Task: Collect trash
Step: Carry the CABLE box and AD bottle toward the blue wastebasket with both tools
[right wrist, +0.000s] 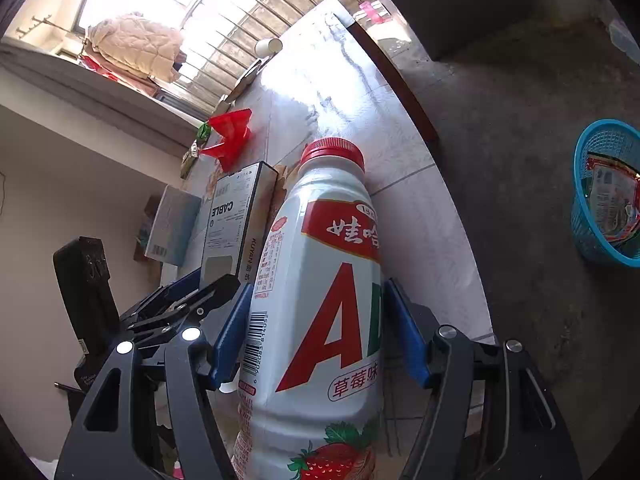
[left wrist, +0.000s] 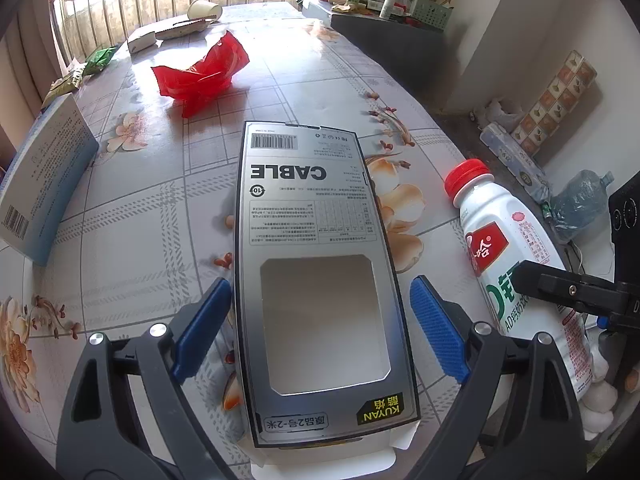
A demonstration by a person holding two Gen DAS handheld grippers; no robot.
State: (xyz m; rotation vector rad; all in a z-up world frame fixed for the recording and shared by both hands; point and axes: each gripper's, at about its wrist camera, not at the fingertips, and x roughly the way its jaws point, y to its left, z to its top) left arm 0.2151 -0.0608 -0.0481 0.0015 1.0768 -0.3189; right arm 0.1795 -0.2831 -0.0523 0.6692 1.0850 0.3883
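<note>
Jaws: left gripper (left wrist: pixel 320 332) spread beside flat cardboard cable box (left wrist: pixel 316 264) | right gripper (right wrist: pixel 316 332) pinching smooth plastic bottle (right wrist: pixel 320 304) — ribbed red cap

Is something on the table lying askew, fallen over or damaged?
Yes. A paper cup lies on its side at the far end of the table, on a flattened cardboard piece. Nearer, a red plastic wrapper sits crumpled and torn open. The cable box has its bottom flap open. No spill is visible.
</note>
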